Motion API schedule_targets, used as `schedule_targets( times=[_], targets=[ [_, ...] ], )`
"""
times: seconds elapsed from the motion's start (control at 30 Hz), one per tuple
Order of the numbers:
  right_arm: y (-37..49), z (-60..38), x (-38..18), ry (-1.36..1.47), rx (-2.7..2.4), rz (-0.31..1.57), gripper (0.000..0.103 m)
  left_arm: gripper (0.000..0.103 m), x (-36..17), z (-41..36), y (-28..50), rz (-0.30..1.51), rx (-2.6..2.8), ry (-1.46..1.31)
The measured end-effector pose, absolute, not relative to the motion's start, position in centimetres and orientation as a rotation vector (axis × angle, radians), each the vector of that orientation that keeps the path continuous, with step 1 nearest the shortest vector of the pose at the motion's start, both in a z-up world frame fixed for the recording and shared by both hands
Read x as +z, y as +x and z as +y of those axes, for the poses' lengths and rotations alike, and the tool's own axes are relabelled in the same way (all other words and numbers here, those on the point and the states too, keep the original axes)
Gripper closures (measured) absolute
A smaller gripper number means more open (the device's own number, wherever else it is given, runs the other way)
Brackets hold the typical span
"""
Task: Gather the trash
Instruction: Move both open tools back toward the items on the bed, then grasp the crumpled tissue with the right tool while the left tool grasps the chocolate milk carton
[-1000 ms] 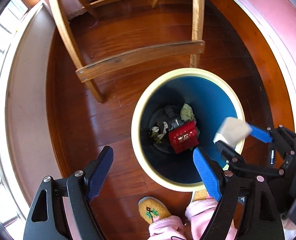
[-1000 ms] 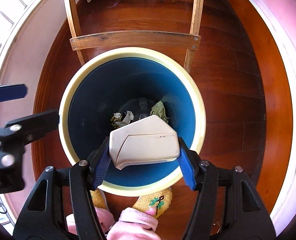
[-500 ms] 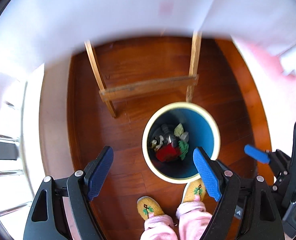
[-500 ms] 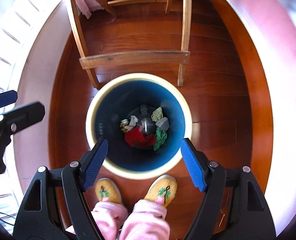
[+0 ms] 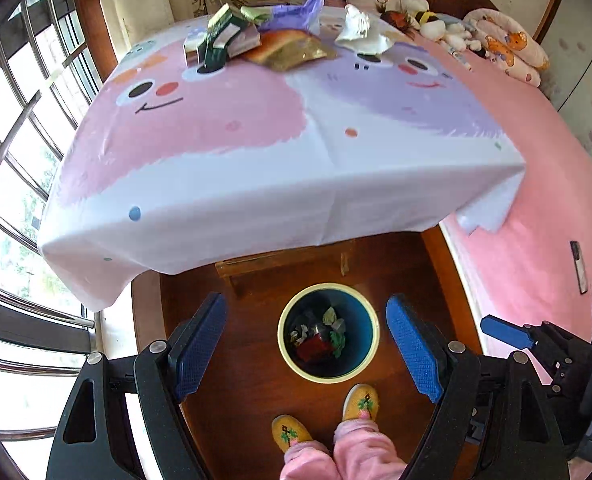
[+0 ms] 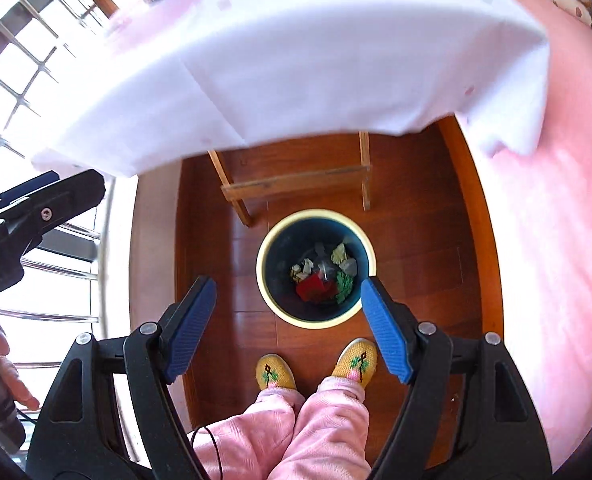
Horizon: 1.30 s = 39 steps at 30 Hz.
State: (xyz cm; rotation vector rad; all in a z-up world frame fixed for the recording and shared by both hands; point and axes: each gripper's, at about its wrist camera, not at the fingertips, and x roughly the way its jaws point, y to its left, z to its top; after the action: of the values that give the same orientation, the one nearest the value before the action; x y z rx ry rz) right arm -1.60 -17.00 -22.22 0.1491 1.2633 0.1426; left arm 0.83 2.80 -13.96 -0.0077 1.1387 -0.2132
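Left gripper (image 5: 306, 344) empty, fingers apart; right gripper (image 6: 287, 320) has just spread, nothing between. Both above bin (image 5: 291, 354). Remaining trash (image 5: 255, 46), wrappers probably, sits at table's far edge: reach over, approach low, pinch one piece.

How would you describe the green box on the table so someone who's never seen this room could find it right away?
Start at the table with the pink and purple cartoon cloth, then look to its far edge, where the trash pile sits. The green box is at the pile's window end, the only dark green piece there.
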Motion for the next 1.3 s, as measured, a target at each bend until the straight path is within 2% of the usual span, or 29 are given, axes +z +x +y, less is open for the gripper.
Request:
schedule_targets(
  times=[0.33,0.5,0.67,0.9,1.03,1.17,1.3],
  targets=[
    [-0.2,-18.3,-8.8,0.115,0.145,1.116,0.030,0.020,0.6,1.9,2.3,0.881,-0.282,0.064],
    [1.6,-18.0,-3.5,0.113,0.118,1.015,0.030,0.020,5.6,3.9,3.6,0.779,-0.277,0.062],
    [3.9,-17.4,0.5,0.109,0.091,0.917,0.030,0.020,8.2,6.1,5.8,0.718,-0.259,0.064],
    [8.3,-16.8,4.0,0.104,0.092,0.841,0.030,0.020,9.0,7.9,11.7,0.737,-0.211,0.031],
    [12.4,-17.1,4.7,0.085,0.112,0.819,0.030,0.020,7.4,7.2,17.0,0.773,-0.161,0.045],
    [19.1,-18.4,3.4,0.089,0.153,0.845,0.030,0.020,4.2,6.6,23.5,0.860,-0.109,0.002],
    [27.3,-20.4,-0.2,0.122,0.218,0.934,0.030,0.020,-0.2,6.8,30.4,1.018,-0.032,-0.125]
  ],
)
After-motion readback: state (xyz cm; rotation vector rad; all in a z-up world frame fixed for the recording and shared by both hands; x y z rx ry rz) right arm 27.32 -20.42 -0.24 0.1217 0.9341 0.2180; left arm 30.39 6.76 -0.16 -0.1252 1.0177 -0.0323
